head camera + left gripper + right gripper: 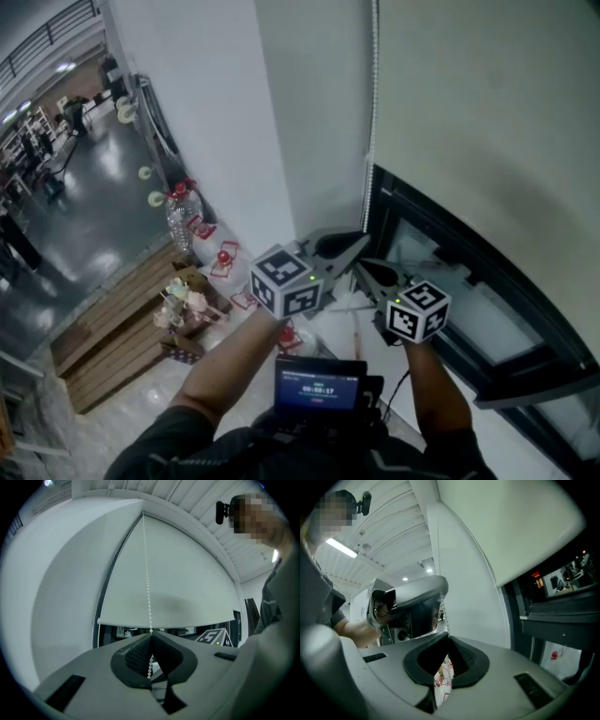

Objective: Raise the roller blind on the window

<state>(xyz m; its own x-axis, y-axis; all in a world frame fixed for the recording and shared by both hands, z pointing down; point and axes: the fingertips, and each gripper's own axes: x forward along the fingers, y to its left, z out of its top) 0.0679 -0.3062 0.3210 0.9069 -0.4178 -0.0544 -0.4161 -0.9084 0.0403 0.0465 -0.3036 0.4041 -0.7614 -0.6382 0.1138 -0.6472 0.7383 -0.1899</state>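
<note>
The roller blind (173,583) is seen partly lowered over the window (441,272), with its bottom edge well above the sill and dark glass exposed beneath. The task's working part, the bead chain (147,573), hangs along the blind's left edge beside the white wall (225,122), and both tools have been brought to it there.

The jaws of the left gripper (151,638) are closed on the chain: the beads run straight down into the tips and come out again in the hollow behind the pads. The right gripper (447,639) is set just below and beside the left one. Its jaws are pressed together too, and a short run of beads is seen dropping to the point where they meet, so the same chain is judged to be pinched there, though the contact itself is small in the picture.

Both tools are held roughly level, across the chain – a grip that lets a downward pull be carried by the beads without slipping. With the blind only part-way up, further pulls on the correct strand are judged necessary.
</note>
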